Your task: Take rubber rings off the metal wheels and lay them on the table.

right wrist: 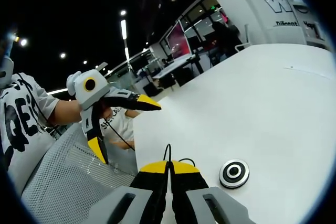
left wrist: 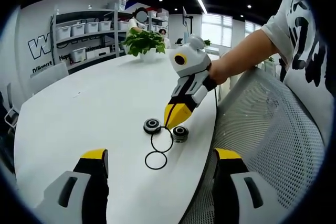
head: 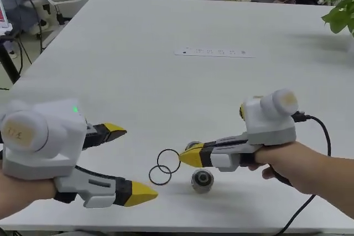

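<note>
Although its jaws meet tip to tip, the right gripper point(head: 186, 157) pinches a thin black strand, which rises between the tips in the right gripper view. I judge this to be the far ring point(head: 168, 160), its loop resting on the table point(head: 166, 70). The near ring point(head: 160, 174) lies flat and touches the far one, at 9 o'clock from the near wheel point(head: 202, 180). A second wheel point(left wrist: 152, 125) sits at 12 o'clock from the near wheel, just beside the right tips. Whether either wheel carries a ring cannot be told. The left gripper point(head: 133, 162) hangs with jaws wide apart, holding nothing, at 9 o'clock from the rings.

Handling judgement: the rings look light, limp and stretchy, and are likely to cling or snap back, so pinch a single strand of the loop. The wheels look hard and heavy and may roll, so clamp across the rim.
</note>
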### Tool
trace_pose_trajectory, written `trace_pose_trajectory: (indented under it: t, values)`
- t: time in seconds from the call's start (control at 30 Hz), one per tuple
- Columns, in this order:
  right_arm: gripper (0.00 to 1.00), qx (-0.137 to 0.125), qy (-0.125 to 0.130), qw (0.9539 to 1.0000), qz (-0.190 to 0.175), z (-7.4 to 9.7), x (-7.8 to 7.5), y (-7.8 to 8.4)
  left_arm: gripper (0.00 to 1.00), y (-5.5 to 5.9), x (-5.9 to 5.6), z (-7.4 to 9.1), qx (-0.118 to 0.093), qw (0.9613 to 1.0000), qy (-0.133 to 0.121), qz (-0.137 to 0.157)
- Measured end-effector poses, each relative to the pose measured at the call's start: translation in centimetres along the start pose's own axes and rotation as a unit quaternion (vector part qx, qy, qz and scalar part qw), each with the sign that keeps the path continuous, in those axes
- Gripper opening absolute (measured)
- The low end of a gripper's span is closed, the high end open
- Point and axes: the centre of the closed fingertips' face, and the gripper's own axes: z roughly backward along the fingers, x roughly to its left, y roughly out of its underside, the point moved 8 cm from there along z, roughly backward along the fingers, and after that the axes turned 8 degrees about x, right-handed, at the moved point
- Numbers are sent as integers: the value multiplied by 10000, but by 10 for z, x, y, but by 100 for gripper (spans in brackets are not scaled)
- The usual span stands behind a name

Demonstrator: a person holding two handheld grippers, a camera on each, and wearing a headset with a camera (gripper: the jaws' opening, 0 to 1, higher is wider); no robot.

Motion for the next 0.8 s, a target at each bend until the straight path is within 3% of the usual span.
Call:
trace_pose_trajectory:
  t: [0.8]
  values:
    - [0,233,62,9995,-185,-28,-4,7,91,12,3,9,19,9999,-95,120]
